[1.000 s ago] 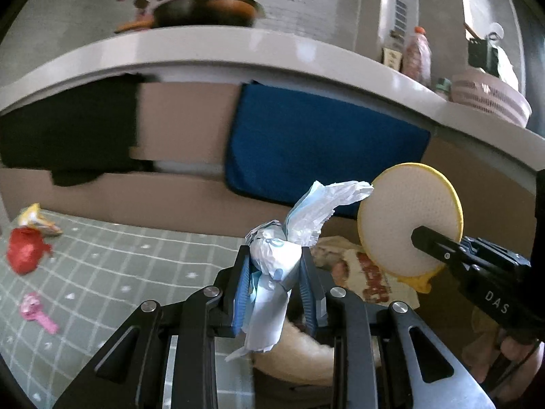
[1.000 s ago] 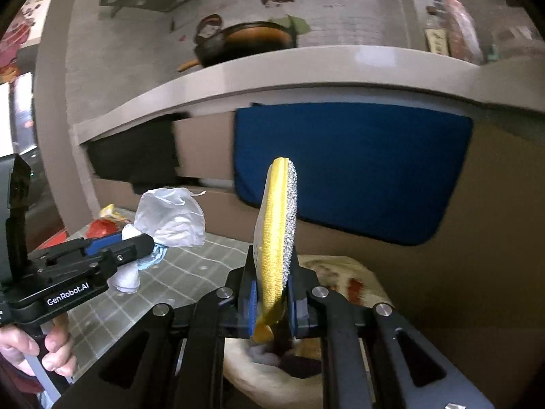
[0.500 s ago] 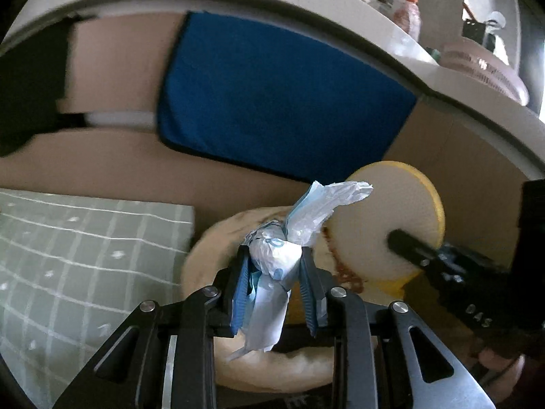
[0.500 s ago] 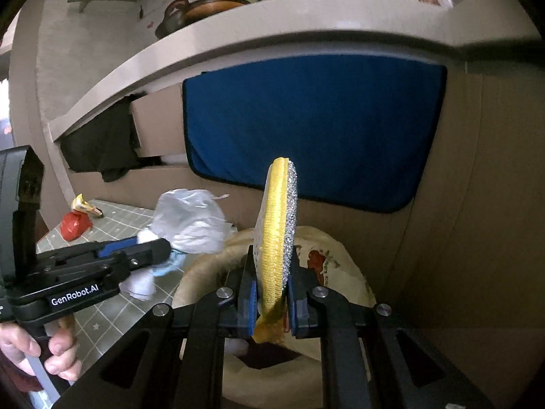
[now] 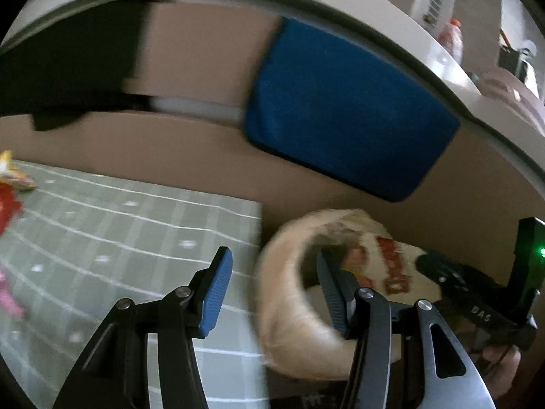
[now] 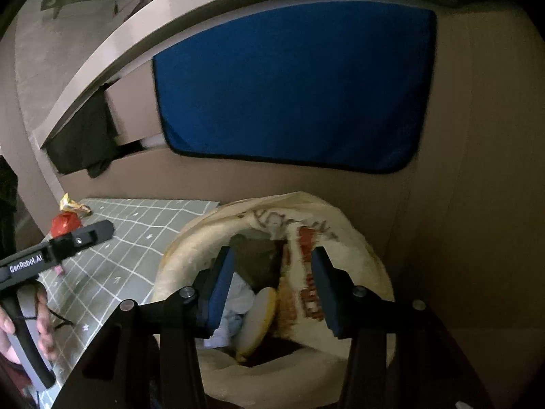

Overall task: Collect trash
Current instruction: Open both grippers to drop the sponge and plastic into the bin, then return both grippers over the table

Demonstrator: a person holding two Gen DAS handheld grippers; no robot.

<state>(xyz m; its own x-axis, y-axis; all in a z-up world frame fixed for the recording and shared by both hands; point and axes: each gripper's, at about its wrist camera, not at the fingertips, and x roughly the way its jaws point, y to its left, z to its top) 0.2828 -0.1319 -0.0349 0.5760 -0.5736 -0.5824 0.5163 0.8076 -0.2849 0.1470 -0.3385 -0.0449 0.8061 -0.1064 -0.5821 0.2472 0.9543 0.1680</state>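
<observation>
Grippers: left gripper point(image 5: 272, 293) and right gripper point(image 6: 272, 286) just spread, both empty | yellow scrubber point(image 6: 255, 320), crumpled plastic point(image 6: 235, 306) lay inside trash bag point(image 6: 354, 238)

Blue cloth point(image 6: 293, 85), green checked tablecloth point(image 5: 136, 231)

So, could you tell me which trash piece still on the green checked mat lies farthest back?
The crumpled yellow wrapper, beside the wall; the red wrapper lies just before it.
</observation>
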